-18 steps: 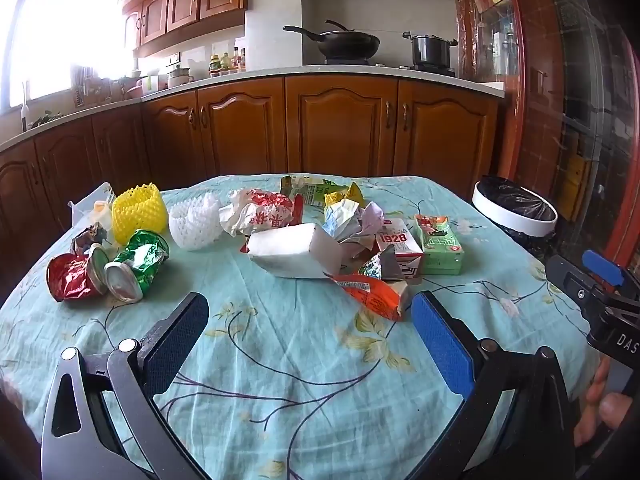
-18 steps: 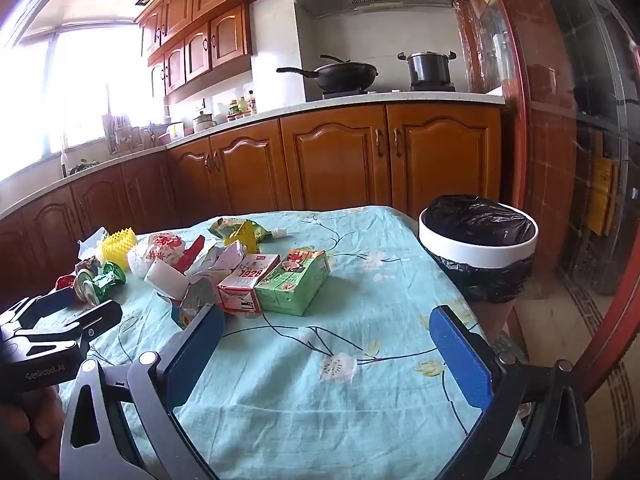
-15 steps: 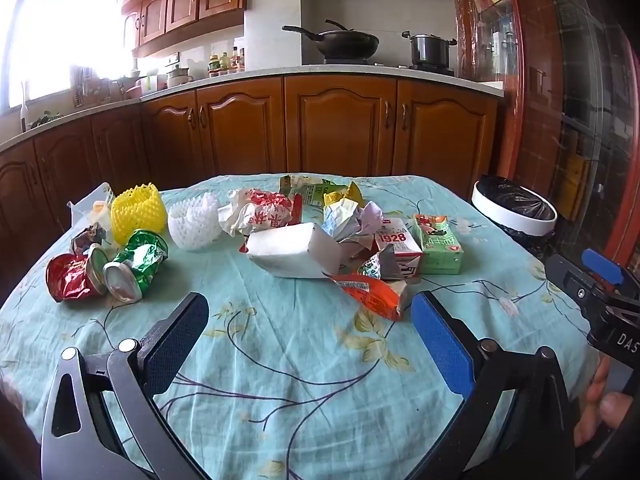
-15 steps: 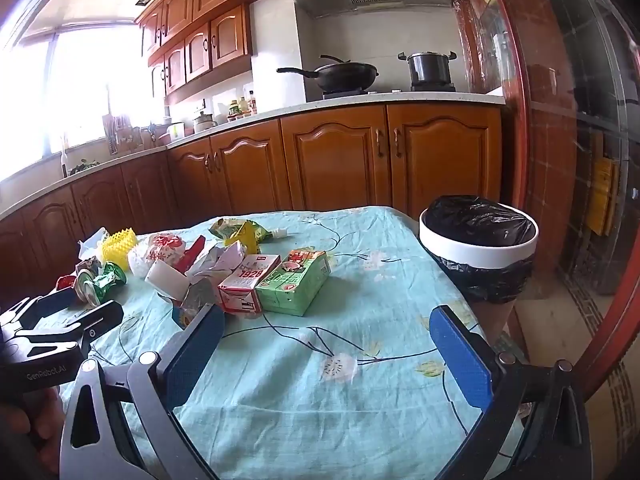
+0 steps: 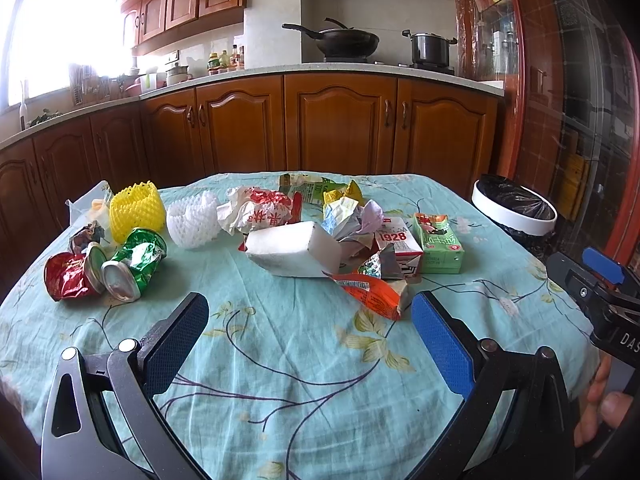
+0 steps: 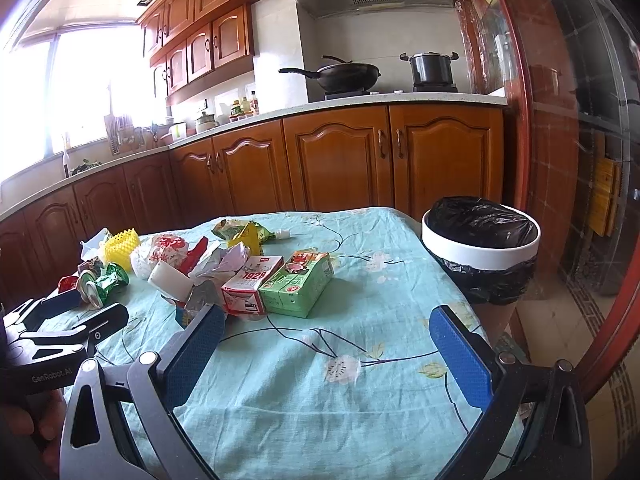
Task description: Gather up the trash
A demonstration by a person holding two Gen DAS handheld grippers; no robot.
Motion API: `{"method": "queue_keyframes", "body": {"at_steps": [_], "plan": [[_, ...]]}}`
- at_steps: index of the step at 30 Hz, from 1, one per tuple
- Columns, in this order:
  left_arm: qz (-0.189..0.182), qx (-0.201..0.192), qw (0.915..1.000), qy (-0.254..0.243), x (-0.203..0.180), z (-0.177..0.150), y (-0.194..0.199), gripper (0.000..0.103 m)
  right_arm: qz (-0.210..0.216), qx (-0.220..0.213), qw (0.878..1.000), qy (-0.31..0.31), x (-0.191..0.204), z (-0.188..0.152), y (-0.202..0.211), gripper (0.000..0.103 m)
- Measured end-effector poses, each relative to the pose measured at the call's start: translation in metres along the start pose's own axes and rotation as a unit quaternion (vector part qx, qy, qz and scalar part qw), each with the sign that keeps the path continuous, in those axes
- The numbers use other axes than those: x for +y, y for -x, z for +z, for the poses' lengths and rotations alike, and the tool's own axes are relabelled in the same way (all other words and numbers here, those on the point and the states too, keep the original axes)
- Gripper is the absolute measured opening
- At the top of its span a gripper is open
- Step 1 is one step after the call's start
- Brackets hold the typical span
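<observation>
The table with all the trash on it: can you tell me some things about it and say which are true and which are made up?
1. The green carton lies beside the red and white carton. True.
2. The left hand-held gripper is squeezing a can. False: it is open and holds nothing.
3. The bin has a black bag in it. True.
4. The crushed green can is inside the bin. False: it lies on the table.
5. The right hand-held gripper is open. True.
</observation>
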State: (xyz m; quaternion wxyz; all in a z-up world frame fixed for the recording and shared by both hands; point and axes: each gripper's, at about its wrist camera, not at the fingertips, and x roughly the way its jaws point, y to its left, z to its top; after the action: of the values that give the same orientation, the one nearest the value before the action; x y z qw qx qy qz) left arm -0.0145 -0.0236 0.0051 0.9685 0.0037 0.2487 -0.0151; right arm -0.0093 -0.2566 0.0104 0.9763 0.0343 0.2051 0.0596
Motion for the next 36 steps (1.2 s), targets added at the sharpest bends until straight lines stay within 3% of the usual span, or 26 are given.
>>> {"method": "queue_keyframes", "body": {"at_steps": [21,31,36], "plan": [[-0.007,0.018,0.9997,0.012,0.008,0.003,-0.011,0.103,0.014,0.019,1.0,-0.009,-0.003,0.003,-0.009,0.103],[-0.023,0.053,0.9975,0.042,0.026,0.021,-0.031,0.103,0.046,0.054,0.997,-0.022,-0.005,0.016,-0.028,0.101],[-0.033,0.073,0.9953,0.055,0.032,0.033,-0.045,0.103,0.073,0.068,0.994,-0.046,-0.004,0.024,-0.042,0.094]]}}
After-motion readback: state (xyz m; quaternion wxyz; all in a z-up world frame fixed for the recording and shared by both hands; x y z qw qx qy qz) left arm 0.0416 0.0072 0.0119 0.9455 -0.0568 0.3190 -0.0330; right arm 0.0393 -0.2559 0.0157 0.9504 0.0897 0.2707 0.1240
